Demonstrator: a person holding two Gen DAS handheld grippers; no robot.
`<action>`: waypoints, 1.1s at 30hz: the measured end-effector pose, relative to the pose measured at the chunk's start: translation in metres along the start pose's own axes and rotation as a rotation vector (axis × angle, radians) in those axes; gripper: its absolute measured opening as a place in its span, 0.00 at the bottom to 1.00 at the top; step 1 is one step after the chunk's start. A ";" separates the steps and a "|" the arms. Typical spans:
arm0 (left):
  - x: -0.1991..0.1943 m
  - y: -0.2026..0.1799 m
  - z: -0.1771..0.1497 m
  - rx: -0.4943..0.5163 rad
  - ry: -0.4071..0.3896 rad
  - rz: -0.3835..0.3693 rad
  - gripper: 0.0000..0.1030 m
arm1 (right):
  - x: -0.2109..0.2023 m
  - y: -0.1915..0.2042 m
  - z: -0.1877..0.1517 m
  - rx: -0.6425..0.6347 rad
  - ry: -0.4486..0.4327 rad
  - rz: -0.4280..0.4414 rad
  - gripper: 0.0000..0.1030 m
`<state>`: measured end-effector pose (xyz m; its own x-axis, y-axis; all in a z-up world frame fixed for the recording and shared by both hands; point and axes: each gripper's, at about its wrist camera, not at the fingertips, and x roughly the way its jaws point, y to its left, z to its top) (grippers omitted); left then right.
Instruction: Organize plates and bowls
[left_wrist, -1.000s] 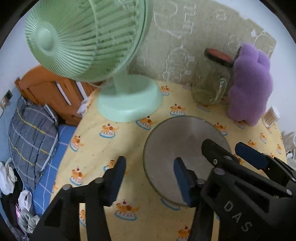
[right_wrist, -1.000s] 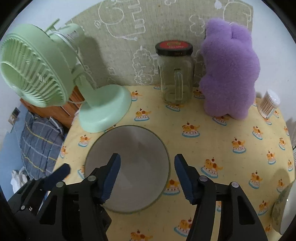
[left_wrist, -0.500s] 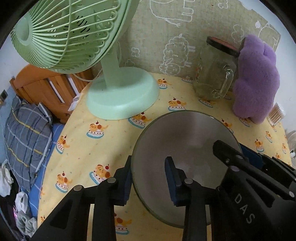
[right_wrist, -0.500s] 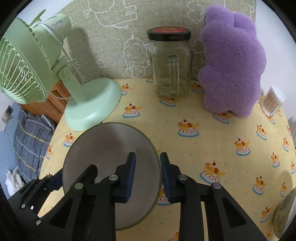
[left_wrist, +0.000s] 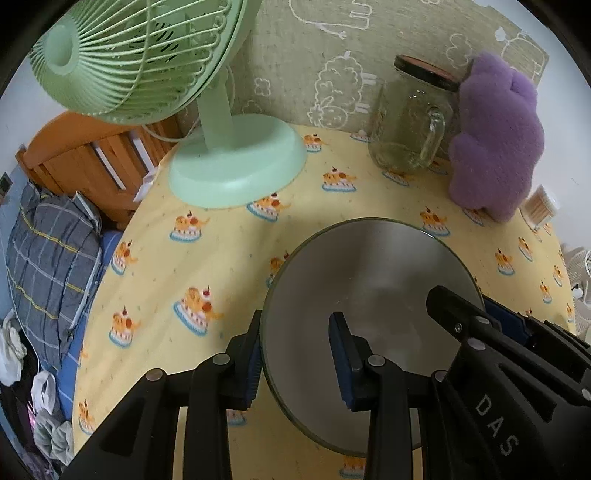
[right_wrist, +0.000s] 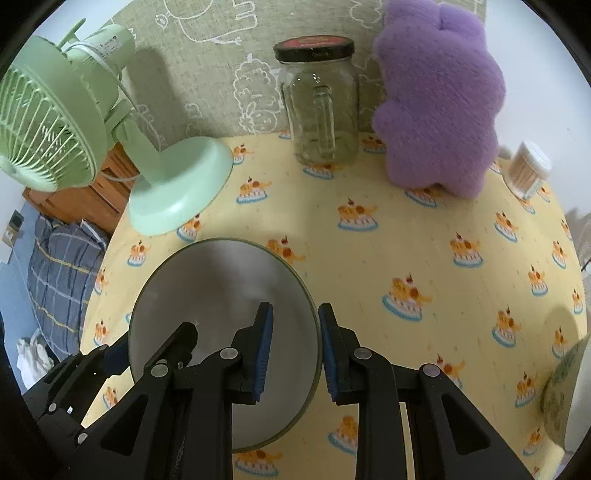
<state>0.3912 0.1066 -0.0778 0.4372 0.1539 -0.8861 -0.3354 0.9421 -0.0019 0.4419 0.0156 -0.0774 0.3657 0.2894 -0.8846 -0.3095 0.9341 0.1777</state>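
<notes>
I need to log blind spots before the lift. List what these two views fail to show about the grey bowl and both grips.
- Grey bowl underside: hidden by its own body in both views.
- Left gripper outer pad contact: covered by the bowl's rim, left wrist view.
- Right gripper pads' grip on the rim: too close to tell.
- Patterned dish: cut off by the right wrist view's edge.

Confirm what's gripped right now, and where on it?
The grey bowl: left gripper straddles its left rim, right gripper its right rim, fingers either side of the wall.

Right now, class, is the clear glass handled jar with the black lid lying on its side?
No: in the right wrist view the clear glass handled jar stands upright on the yellow patterned tablecloth, black lid on top.
</notes>
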 end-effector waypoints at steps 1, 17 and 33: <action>-0.002 0.000 -0.003 -0.002 0.006 -0.005 0.32 | -0.003 -0.001 -0.003 0.003 0.004 -0.001 0.28; -0.063 0.003 -0.027 0.039 -0.036 -0.051 0.32 | -0.068 0.001 -0.034 0.046 -0.044 -0.018 0.28; -0.142 0.019 -0.057 0.141 -0.110 -0.111 0.32 | -0.154 0.030 -0.079 0.090 -0.135 -0.091 0.28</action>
<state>0.2746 0.0853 0.0217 0.5561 0.0709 -0.8281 -0.1634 0.9862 -0.0253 0.3075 -0.0176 0.0302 0.5052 0.2230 -0.8337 -0.1920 0.9709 0.1433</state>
